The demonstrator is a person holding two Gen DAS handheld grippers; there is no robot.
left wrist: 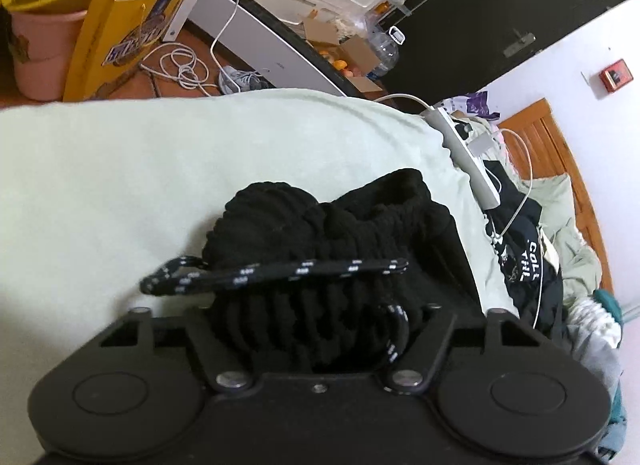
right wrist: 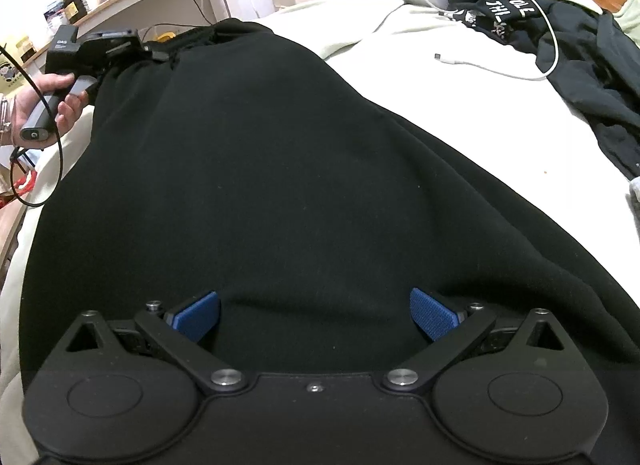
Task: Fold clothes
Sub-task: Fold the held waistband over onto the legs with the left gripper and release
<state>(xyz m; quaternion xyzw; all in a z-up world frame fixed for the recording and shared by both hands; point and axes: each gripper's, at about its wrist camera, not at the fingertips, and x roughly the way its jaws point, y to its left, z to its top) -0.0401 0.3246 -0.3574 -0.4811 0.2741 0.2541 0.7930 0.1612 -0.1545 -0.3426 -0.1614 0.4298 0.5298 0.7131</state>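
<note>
- Trousers point(right wrist: 248, 169) in black lie spread along the pale sheet point(right wrist: 420, 77), filling most of the bed between the two grippers.
- At the far left end, the left gripper point(left wrist: 308, 329) has the ribbed waistband point(left wrist: 320, 233) bunched between its fingers. The pads are buried in the cloth, so I cannot tell whether they press on it yet.
- A speckled drawstring point(left wrist: 280, 271) crosses the bunch and loops out to the left. Judged from here, the grip would do best to take both waistband layers and leave the cord out, so it does not snag the fold.
- At the near end, the right gripper point(right wrist: 316, 317) hovers over the trousers with its blue pads point(right wrist: 198, 315) spread wide and nothing between them.
- The left edge of the bed lies close beside the trousers, with a floor full of buckets and cables past it, so there is little room that way.
- To the right the sheet is open up to a white cable point(right wrist: 492, 67) and a heap of dark printed clothes point(right wrist: 580, 45); a fold should stay short of those.
</note>
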